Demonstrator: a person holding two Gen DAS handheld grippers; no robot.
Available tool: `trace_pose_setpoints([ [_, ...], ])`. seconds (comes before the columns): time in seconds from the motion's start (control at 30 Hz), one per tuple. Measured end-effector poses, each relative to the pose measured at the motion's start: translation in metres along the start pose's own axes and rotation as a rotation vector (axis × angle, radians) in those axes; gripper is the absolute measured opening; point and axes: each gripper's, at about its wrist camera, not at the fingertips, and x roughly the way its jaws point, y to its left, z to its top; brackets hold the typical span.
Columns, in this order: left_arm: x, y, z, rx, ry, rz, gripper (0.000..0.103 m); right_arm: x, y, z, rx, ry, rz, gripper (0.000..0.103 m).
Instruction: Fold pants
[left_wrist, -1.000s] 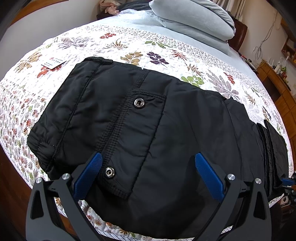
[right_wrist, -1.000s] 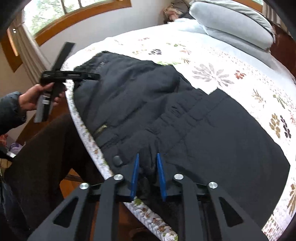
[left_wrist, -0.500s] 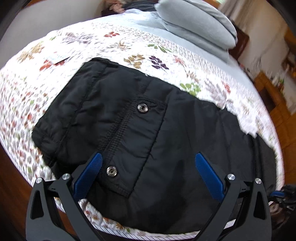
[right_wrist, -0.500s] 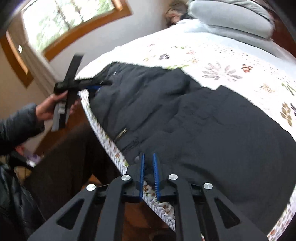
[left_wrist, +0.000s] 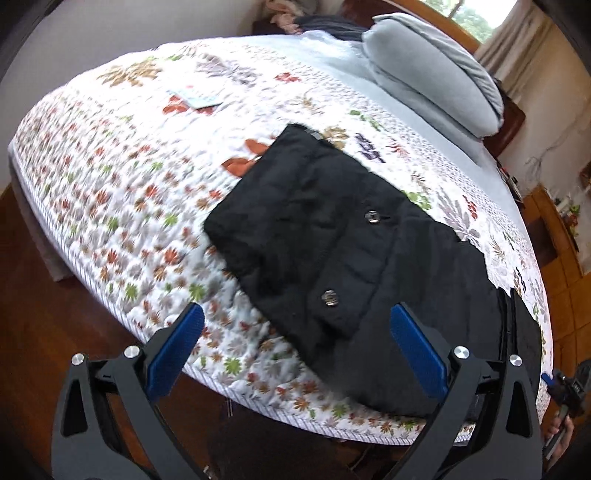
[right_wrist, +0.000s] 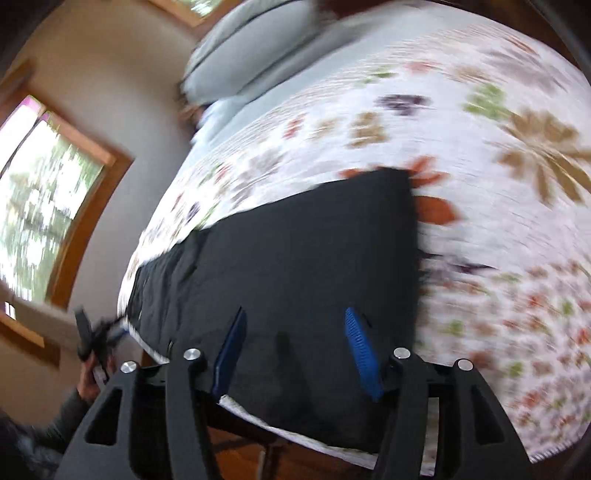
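Observation:
The black padded pants (left_wrist: 351, 258) lie folded along the near edge of the bed, with two metal snaps on a pocket flap. My left gripper (left_wrist: 295, 350) is open and empty, held back over the bed's edge, just short of the pants' waist end. In the blurred right wrist view the pants (right_wrist: 295, 258) fill the middle. My right gripper (right_wrist: 295, 343) is open over the black cloth at the near edge and holds nothing. The right gripper also shows small in the left wrist view (left_wrist: 561, 384) at the far right.
The floral quilt (left_wrist: 129, 184) covers the bed, with a small paper tag (left_wrist: 195, 98) on it. Grey pillows (left_wrist: 436, 70) lie at the head. Wooden floor lies below the bed edge, a wooden cabinet (left_wrist: 561, 236) stands at the right, and a window (right_wrist: 44, 199) is on the wall.
My right gripper has let go of the pants and opened, and swung round to another part of them. My left gripper has pulled back and to the left, still open.

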Motion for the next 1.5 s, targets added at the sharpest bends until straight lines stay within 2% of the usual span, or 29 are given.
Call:
trace_pose_setpoints([
  [0.07, 0.004, 0.005, -0.001, -0.021, 0.015, 0.001, 0.1, -0.002, -0.022, 0.002, 0.058, 0.008, 0.0, 0.062],
  [0.17, 0.015, 0.006, -0.004, -0.04, 0.038, 0.003, 0.1, 0.011, -0.048, 0.006, 0.122, 0.056, 0.056, 0.064],
  [0.27, 0.022, 0.003, -0.005, -0.03, 0.053, 0.015, 0.1, 0.034, -0.055, 0.009, 0.13, 0.107, 0.117, 0.064],
  [0.33, 0.026, 0.0, -0.005, -0.022, 0.064, 0.022, 0.1, 0.05, -0.055, 0.013, 0.134, 0.123, 0.15, 0.072],
  [0.37, 0.029, -0.002, -0.005, -0.015, 0.07, 0.026, 0.1, 0.053, -0.053, 0.014, 0.132, 0.118, 0.158, 0.072],
  [0.43, 0.033, -0.006, -0.004, -0.002, 0.078, 0.026, 0.1, 0.055, -0.05, 0.017, 0.117, 0.112, 0.177, 0.054],
  [0.47, 0.035, -0.008, -0.004, 0.005, 0.081, 0.026, 0.1, 0.057, -0.046, 0.02, 0.098, 0.112, 0.17, 0.049],
  [0.53, 0.039, -0.014, -0.003, 0.019, 0.083, 0.022, 0.1, 0.055, -0.042, 0.028, 0.087, 0.105, 0.208, 0.028],
  [0.6, 0.044, -0.023, -0.002, 0.036, 0.086, 0.013, 0.1, 0.048, -0.034, 0.037, 0.05, 0.097, 0.225, 0.022],
  [0.7, 0.054, -0.038, -0.001, 0.053, 0.091, 0.02, 0.1, 0.038, -0.012, 0.055, -0.058, 0.079, 0.176, 0.018],
  [0.8, 0.062, -0.045, -0.002, 0.027, 0.093, 0.027, 0.1, 0.034, -0.006, 0.065, -0.093, 0.058, 0.142, 0.018],
  [0.9, 0.059, -0.044, -0.006, 0.029, 0.08, 0.019, 0.1, 0.039, -0.015, 0.055, -0.091, 0.093, 0.08, 0.018],
  [0.97, 0.053, -0.035, -0.011, 0.012, 0.083, 0.027, 0.1, 0.041, -0.025, 0.048, -0.065, 0.094, 0.065, 0.023],
  [1.07, 0.042, -0.015, -0.019, -0.064, 0.084, 0.036, 0.1, 0.035, -0.038, 0.045, -0.009, 0.055, 0.077, 0.034],
  [1.2, 0.041, 0.005, -0.019, -0.148, 0.087, -0.051, 0.1, 0.028, -0.039, 0.04, -0.016, 0.035, 0.041, 0.038],
  [1.3, 0.049, 0.021, -0.017, -0.294, 0.105, -0.204, 0.099, 0.02, -0.039, 0.04, -0.009, 0.017, 0.029, 0.038],
  [1.4, 0.054, 0.03, -0.015, -0.381, 0.103, -0.276, 0.098, 0.012, -0.039, 0.036, -0.007, 0.007, 0.021, 0.041],
  [1.47, 0.056, 0.035, -0.015, -0.413, 0.105, -0.29, 0.093, 0.009, -0.039, 0.032, -0.007, 0.009, 0.013, 0.043],
  [1.5, 0.055, 0.04, -0.015, -0.424, 0.105, -0.296, 0.083, 0.009, -0.039, 0.031, -0.008, 0.012, 0.008, 0.043],
])
